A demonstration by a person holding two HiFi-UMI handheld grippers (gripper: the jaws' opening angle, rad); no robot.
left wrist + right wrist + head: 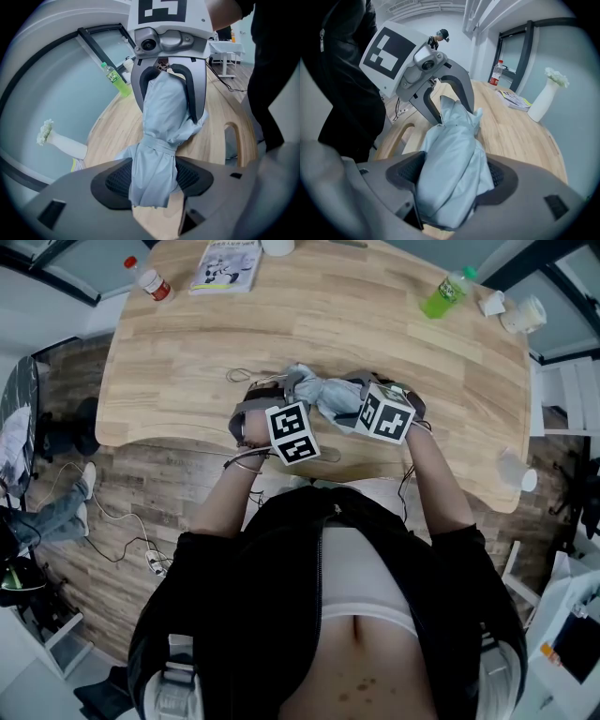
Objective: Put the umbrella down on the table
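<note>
The left gripper [154, 177] had its jaws clamped on the strapped end of the folded pale-blue umbrella [161, 117]. The right gripper [452, 183] had its jaws clamped on the other end. The head view hid both pairs of jaws behind the marker cubes. It alone placed the umbrella at the near edge of the table [328, 320].

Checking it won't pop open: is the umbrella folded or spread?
Folded: the umbrella is a tight pale-blue bundle, strap cinched round it, clamped by the left gripper and right gripper.
</note>
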